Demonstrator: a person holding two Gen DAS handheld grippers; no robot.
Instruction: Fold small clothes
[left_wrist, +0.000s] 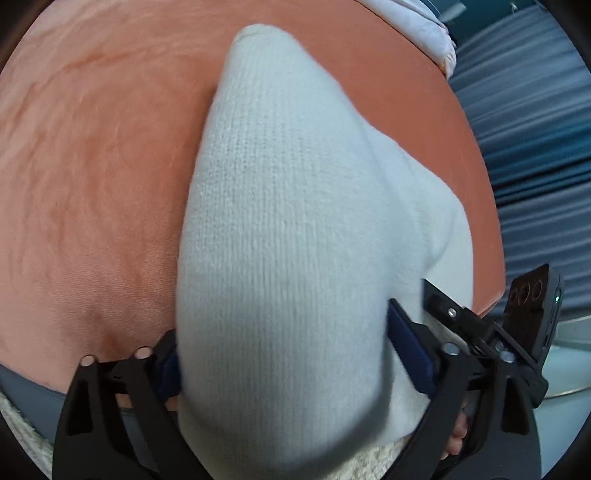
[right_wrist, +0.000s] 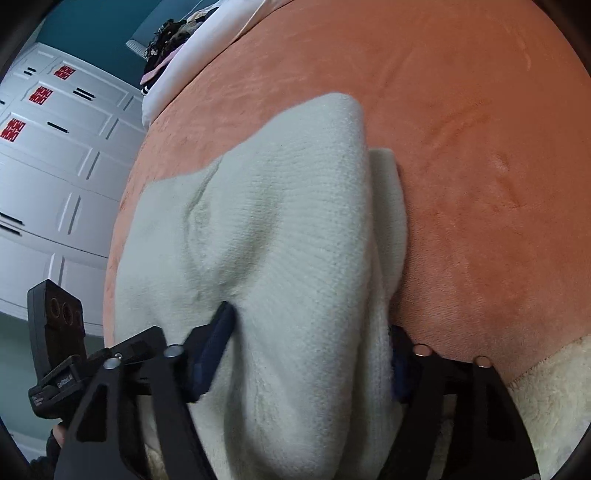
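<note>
Two grippers bracket one white knit garment that lies on the orange velvet bedcover. In the left wrist view the left gripper has the bunched near end of the garment filling the space between its blue pads; the cloth touches both, but blur at the left pad leaves it unclear whether they squeeze or merely flank it, so its grip cannot be told. The garment runs from there up to a rounded tip far out on the bedcover.

In the right wrist view the right gripper has a thick fold of the same garment wedged between its blue pads, which dent the knit on both sides: it is clamped on the cloth.

Only the left view shows striped blue-grey fabric beyond the bedcover's right edge and a crumpled white cloth at the bedcover's far corner, plus the other gripper's camera block just beside the garment. Only the right view shows white panelled doors with red stickers past the bedcover's left edge, a dark heap of clothes on white bedding at its far end, and a cream fleece blanket at its near right corner.
</note>
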